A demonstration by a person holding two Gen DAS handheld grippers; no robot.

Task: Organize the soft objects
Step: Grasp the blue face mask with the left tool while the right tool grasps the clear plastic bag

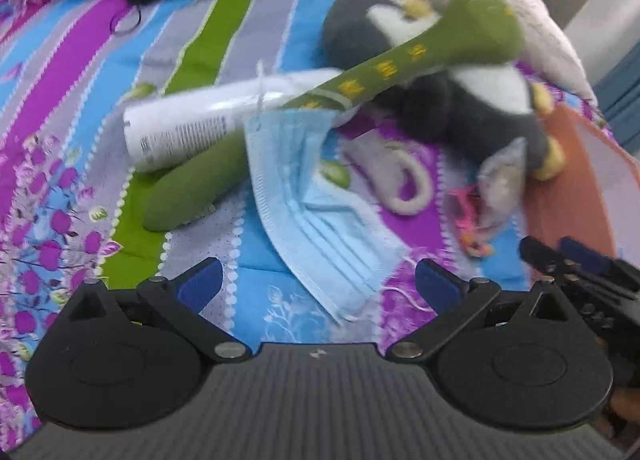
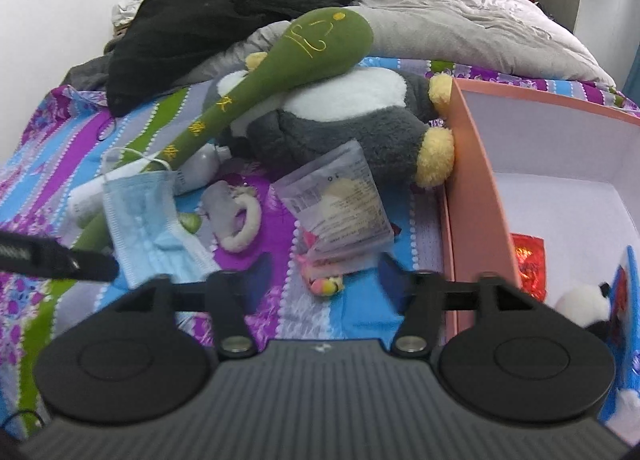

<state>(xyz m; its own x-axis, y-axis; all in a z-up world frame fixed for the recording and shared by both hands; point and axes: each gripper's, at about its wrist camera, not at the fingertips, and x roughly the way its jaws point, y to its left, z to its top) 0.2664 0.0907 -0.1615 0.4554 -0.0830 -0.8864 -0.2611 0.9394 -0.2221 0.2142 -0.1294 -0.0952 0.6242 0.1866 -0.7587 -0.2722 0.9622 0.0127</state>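
Note:
A green plush club (image 1: 400, 72) (image 2: 280, 72) leans across a grey and white penguin plush (image 1: 460, 108) (image 2: 360, 116) on the striped bedspread. A blue face mask (image 1: 320, 228) (image 2: 148, 216) lies in front of them. My left gripper (image 1: 318, 280) is open just above the mask's near end, touching nothing. My right gripper (image 2: 324, 278) is open over a small pink and yellow trinket (image 2: 326, 284), below a clear packet (image 2: 340, 200). A small grey plush with a ring (image 1: 400, 176) (image 2: 236, 212) lies between the mask and the packet.
A white bottle (image 1: 192, 124) lies under the club. A pink box (image 2: 472, 188) stands open at the right and holds a red packet (image 2: 530, 264) and a small panda plush (image 2: 584, 304). Black clothing (image 2: 208, 20) and a grey quilt (image 2: 460, 20) are piled behind.

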